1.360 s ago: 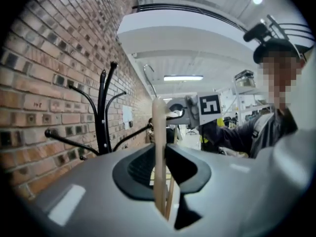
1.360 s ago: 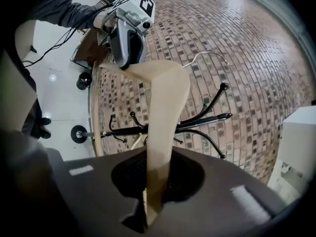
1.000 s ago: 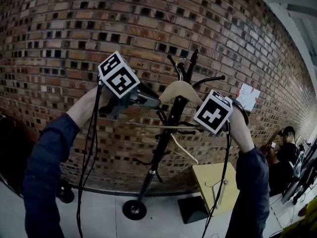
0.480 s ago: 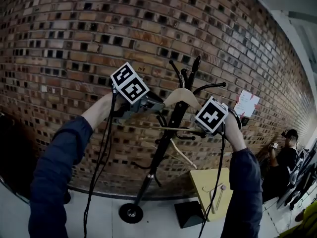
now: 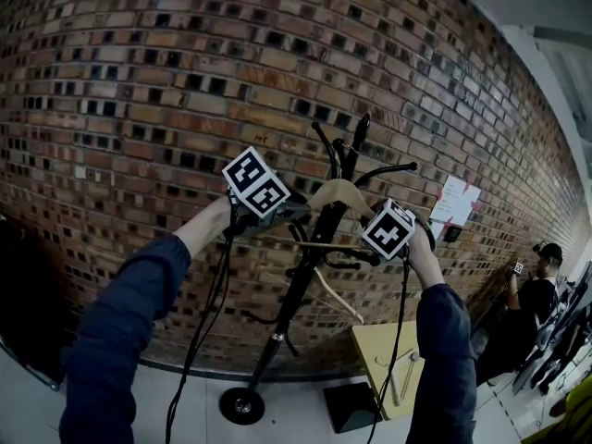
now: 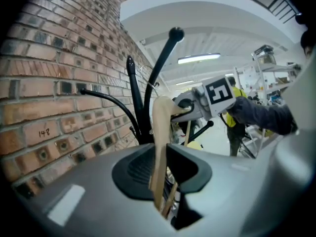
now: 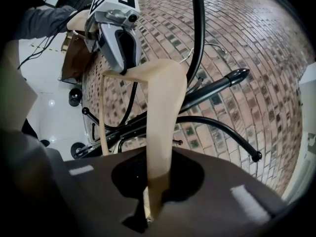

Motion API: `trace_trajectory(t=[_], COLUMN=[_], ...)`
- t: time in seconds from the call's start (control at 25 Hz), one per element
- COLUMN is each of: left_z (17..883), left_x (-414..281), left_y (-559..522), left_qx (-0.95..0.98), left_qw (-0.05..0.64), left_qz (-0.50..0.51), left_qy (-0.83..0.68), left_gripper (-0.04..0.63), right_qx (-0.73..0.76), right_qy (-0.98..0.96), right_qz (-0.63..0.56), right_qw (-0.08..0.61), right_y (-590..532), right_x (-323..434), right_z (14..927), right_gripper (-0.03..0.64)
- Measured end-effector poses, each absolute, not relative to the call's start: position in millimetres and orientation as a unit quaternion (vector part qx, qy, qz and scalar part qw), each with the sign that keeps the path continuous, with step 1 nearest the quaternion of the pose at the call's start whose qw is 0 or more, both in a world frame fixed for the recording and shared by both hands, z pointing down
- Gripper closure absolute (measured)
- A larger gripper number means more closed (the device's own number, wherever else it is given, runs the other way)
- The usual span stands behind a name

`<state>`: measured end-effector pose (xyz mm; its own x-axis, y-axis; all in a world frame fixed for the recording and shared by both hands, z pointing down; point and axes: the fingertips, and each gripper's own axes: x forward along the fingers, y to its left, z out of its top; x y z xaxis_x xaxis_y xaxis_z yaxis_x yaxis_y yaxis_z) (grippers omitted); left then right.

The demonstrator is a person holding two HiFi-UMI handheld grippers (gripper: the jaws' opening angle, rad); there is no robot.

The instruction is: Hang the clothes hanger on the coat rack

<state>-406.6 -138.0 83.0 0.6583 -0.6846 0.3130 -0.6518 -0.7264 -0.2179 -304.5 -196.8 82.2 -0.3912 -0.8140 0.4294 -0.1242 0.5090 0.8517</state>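
Note:
A pale wooden clothes hanger is held level in front of the black coat rack, just below its top prongs. My left gripper is shut on the hanger's left arm; in the left gripper view that arm runs up between the pads of my left gripper. My right gripper is shut on the right arm, and the wood shows clamped in my right gripper. The hanger's wire hook is among the rack's upper prongs; whether it rests on one I cannot tell.
A brick wall stands right behind the rack. A second wooden hanger hangs lower on the rack. A yellow stool and a black box sit on the floor at right. A person sits at far right.
Both grippers have carried the hanger forward, further from me and closer to the rack, with the arms stretched out more. Both grips are unchanged.

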Motion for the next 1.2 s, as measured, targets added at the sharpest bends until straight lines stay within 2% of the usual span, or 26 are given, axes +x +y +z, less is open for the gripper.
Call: trace_trajectory(t=[0.12,0.28,0.32,0.56,0.68,0.8,1.0,1.2], left_z=[84.6,82.0,80.1,84.6,94.2,99.4,104.9,110.5], left_x=[-405.8,-406.6,-406.4,-406.8,-399.3,-392.6,-396.4,-403.0], left_y=[-142.4,-141.4,-141.6,-145.0,-147.9,-149.9,-149.5,-150.7], left_qx=[-0.907,-0.905,-0.905,-0.899,-0.898,-0.898,-0.898,-0.898], left_qw=[0.047,0.067,0.069,0.063,0.065,0.065,0.055,0.047], left_qz=[-0.189,-0.181,-0.175,-0.171,-0.185,-0.181,-0.176,-0.173], left_qy=[0.373,0.379,0.382,0.399,0.395,0.395,0.399,0.401], left_gripper=[0.516,0.510,0.494,0.497,0.497,0.497,0.497,0.500], right_qx=[0.323,0.334,0.338,0.343,0.353,0.373,0.371,0.371], right_qy=[-0.750,-0.755,-0.753,-0.746,-0.740,-0.754,-0.804,-0.785], right_qz=[-0.376,-0.380,-0.383,-0.377,-0.378,-0.373,-0.333,-0.345], right_qw=[0.438,0.417,0.415,0.429,0.430,0.391,0.326,0.355], right_y=[-201.8,-204.6,-205.8,-212.2,-221.4,-224.8,-218.6,-228.1], right_x=[-302.3,-296.0,-293.3,-275.4,-268.1,-261.4,-249.5,-233.1], right_z=[84.3,76.8,75.0,76.6,82.2,79.9,75.3,87.8], right_gripper=[0.589,0.479,0.473,0.457,0.410,0.407,0.349,0.344])
